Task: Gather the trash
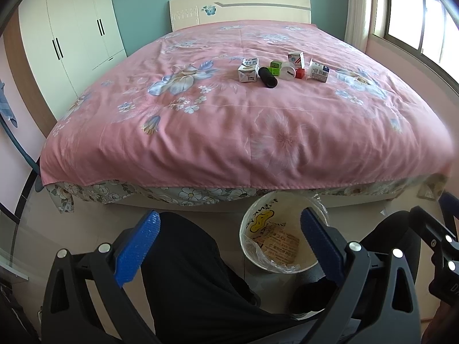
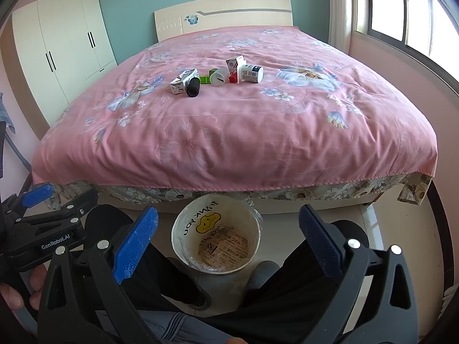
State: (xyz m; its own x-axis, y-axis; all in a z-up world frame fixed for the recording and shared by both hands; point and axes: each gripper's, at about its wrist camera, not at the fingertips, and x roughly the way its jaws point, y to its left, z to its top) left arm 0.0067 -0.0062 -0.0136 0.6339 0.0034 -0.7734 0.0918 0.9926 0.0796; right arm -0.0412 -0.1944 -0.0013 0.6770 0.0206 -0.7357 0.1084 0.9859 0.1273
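1. The left gripper (image 1: pixel 229 240) stood wide open and held nothing. Its blue pads (image 1: pixel 137 246) were spread well apart over the person's dark-trousered legs (image 1: pixel 189 272).
2. The right gripper (image 2: pixel 228 240) was likewise wide open and empty. In its view, the side of the left gripper at 9 o'clock bore the white lettering "GenRobot.AI".
3. The lined waste bin (image 2: pixel 259 229) stood on the floor between the person's feet, just beyond the right gripper's fingertips at 12 o'clock. In the left wrist view it lay toward 1 o'clock, partly behind the right-hand pad. Judgement: the bin lay more squarely ahead of the right gripper.
4. The bin liner read "THANK YOU" and "NICE DAY" around a yellow smiley. A printed wrapper (image 2: pixel 226 248) already lay at the bottom; its text was too small to read.
5. The trash lay in a loose row across the middle of the pink floral bedspread (image 2: pixel 229 132), well beyond both grippers:
   - a milk carton (image 2: pixel 183 79) on its side;
   - a black cylinder (image 2: pixel 193 87), touching the carton, long axis toward the grippers;
   - a green box (image 2: pixel 208 79);
   - a round white lid (image 2: pixel 218 78);
   - a red-and-white carton (image 2: pixel 234 68);
   - a white labelled container (image 2: pixel 252 74).
6. From the right gripper the row lay at 11 to 12 o'clock; from the left, at 12 to 1 o'clock. Judgement: neither gripper was clearly nearer.
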